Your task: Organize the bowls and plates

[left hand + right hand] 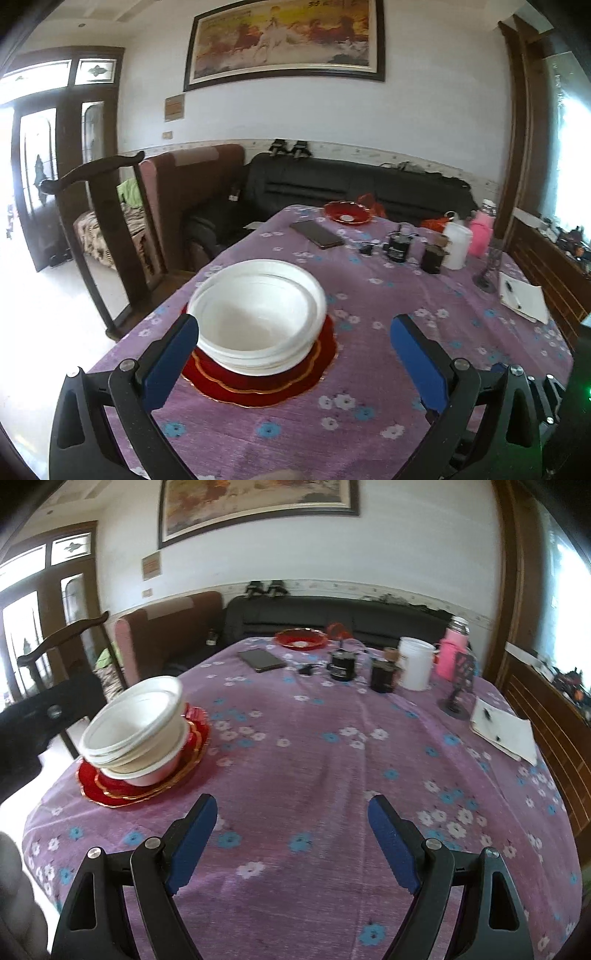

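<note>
A stack of white bowls (258, 314) sits on stacked red plates with gold rims (266, 384) at the table's near left. The top bowls lean to one side in the right wrist view (136, 731), over the red plates (147, 779). My left gripper (295, 332) is open, just before the stack, its left finger beside the bowls' rim. My right gripper (291, 816) is open and empty over bare cloth, to the right of the stack. Another red plate (347, 212) lies at the table's far edge (301, 638).
The purple flowered tablecloth (314, 746) covers the table. A dark tablet (262, 660), black jars (341, 666), a white cup (415, 662), a pink bottle (452, 653) and a notebook (504, 731) stand at the back and right. A wooden chair (107, 229) stands left.
</note>
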Tool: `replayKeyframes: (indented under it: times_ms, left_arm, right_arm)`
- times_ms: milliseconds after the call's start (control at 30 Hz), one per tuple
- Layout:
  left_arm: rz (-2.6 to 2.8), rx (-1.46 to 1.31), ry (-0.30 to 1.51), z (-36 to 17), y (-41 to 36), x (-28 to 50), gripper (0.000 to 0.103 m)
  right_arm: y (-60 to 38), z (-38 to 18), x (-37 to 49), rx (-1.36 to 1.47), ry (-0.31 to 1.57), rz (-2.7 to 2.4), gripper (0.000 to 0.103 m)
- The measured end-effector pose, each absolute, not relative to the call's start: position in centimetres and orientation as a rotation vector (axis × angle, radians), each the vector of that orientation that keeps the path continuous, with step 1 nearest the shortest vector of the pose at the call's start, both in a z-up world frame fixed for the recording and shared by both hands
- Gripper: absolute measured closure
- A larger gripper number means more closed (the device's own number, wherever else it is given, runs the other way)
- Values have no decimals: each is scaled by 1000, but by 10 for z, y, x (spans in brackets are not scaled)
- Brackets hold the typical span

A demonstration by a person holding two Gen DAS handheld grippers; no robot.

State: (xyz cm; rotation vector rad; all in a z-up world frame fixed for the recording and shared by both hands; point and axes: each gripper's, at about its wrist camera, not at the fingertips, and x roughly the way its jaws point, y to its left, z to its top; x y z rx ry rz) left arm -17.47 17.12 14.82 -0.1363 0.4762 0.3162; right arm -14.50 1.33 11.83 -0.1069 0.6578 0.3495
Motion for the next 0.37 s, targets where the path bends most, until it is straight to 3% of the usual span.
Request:
replayKeyframes:
  times_ms: [367]
  left_arm:
    - [293, -86, 518, 143, 158, -168, 0]
  right_arm:
    - [9, 115, -140, -77, 684, 384, 16]
